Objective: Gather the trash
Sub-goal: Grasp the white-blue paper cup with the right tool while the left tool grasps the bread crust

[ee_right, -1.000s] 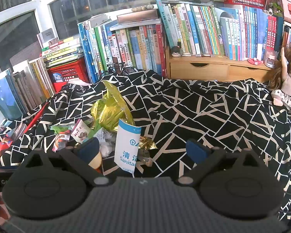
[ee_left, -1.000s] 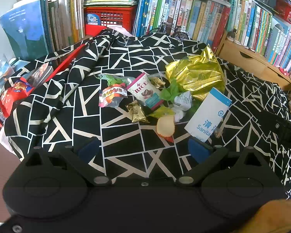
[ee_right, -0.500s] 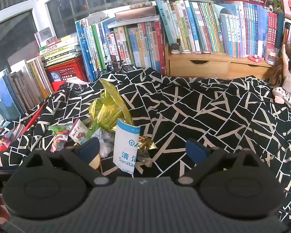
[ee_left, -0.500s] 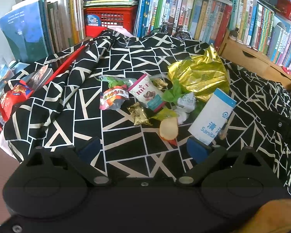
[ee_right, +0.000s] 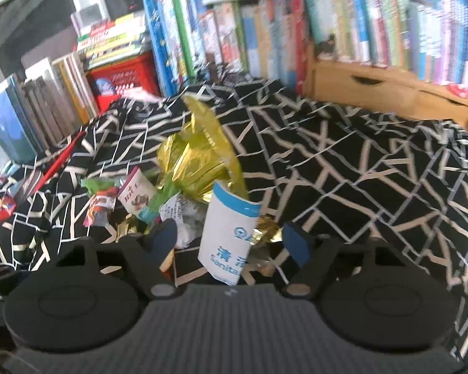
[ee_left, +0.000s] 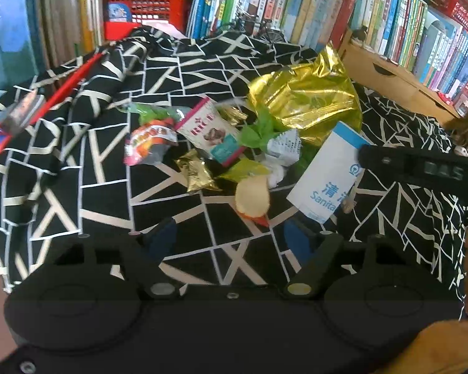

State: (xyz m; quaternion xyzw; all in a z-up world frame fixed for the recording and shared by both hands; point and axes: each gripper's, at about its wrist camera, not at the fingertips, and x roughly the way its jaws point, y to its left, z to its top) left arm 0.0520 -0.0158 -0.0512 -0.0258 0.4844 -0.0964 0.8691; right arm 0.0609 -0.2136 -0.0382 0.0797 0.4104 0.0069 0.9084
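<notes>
On black cloth with white line pattern [ee_left: 177,187], heaped litter beside crumpled gold foil bag [ee_left: 302,96].
Left gripper [ee_left: 231,240] closing, part open, empty, over round pale chip-like scrap [ee_left: 252,196]; right gripper [ee_right: 231,240] closing, part open, astride white-and-blue paper sanitary bag [ee_right: 227,237], pads not yet pressing.

Black-and-cream geometric cloth [ee_left: 109,168], gold foil bag [ee_left: 309,99], seemingly red crate [ee_left: 146,6]
</notes>
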